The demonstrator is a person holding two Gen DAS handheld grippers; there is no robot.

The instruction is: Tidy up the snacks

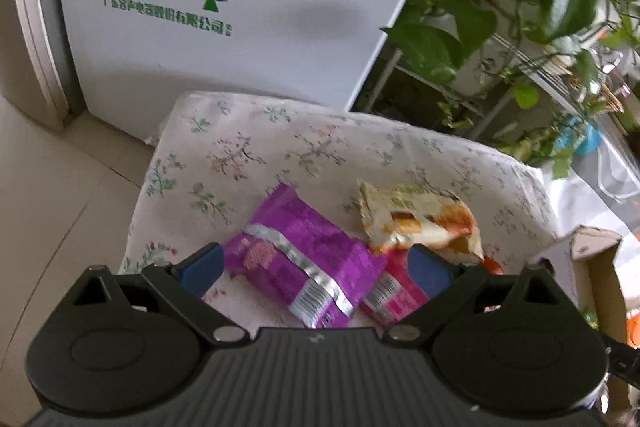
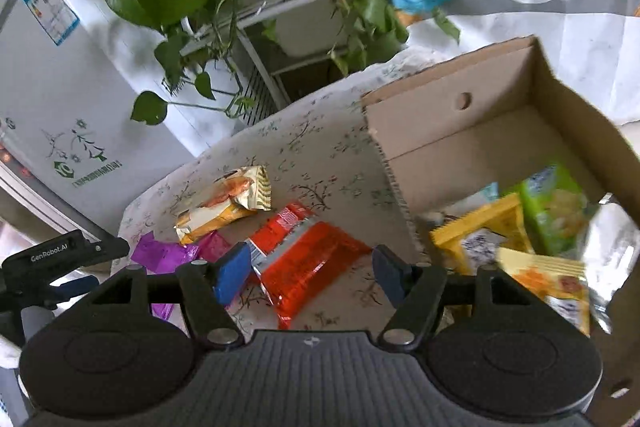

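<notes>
Left gripper (image 1: 316, 263) spread wide over the purple packet (image 1: 296, 259) on the flowered surface (image 1: 240, 147) — right gripper (image 2: 312, 267) released above the red packet (image 2: 308, 263), beside the cardboard box (image 2: 460, 123).

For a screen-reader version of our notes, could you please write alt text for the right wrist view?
The open right gripper hovers over a red snack packet on a floral tablecloth. An open cardboard box to its right holds yellow and green packets. A cream-and-orange packet and a purple packet lie to the left, with houseplants behind.
</notes>
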